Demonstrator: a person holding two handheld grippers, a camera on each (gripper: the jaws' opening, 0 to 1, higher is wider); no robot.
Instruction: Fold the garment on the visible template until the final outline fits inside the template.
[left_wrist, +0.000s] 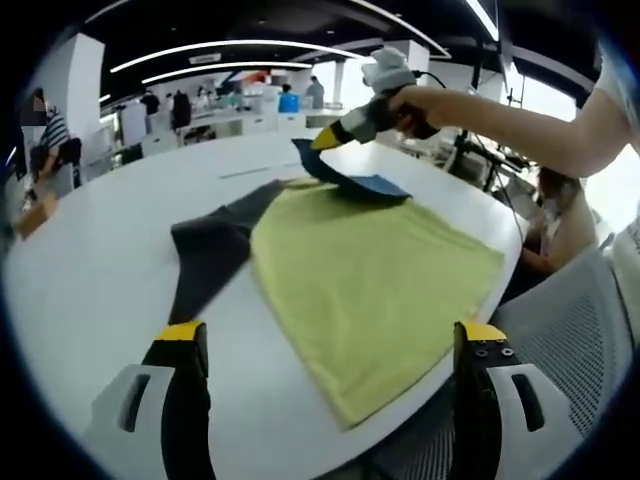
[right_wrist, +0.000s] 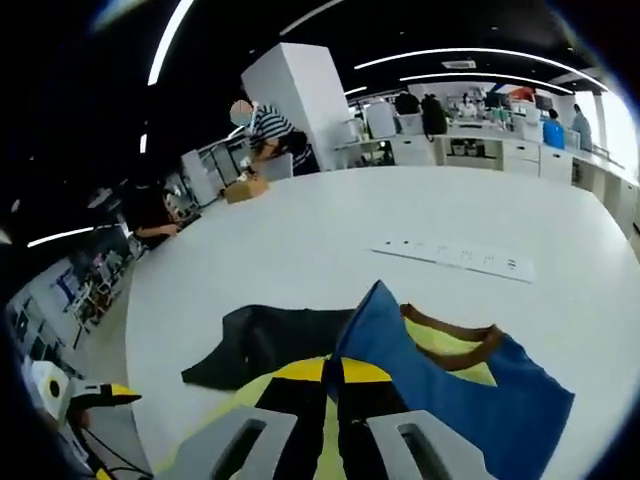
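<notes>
While lifted at its blue corner, garment (left_wrist: 370, 270) hangs from right gripper (right_wrist: 332, 385) — clamped | left gripper (left_wrist: 330, 345) wide — clear, nearside.

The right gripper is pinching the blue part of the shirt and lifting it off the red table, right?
Almost. The right gripper does pinch and lift the blue part of the shirt, but the table is white, not red, as the left gripper view shows.
</notes>
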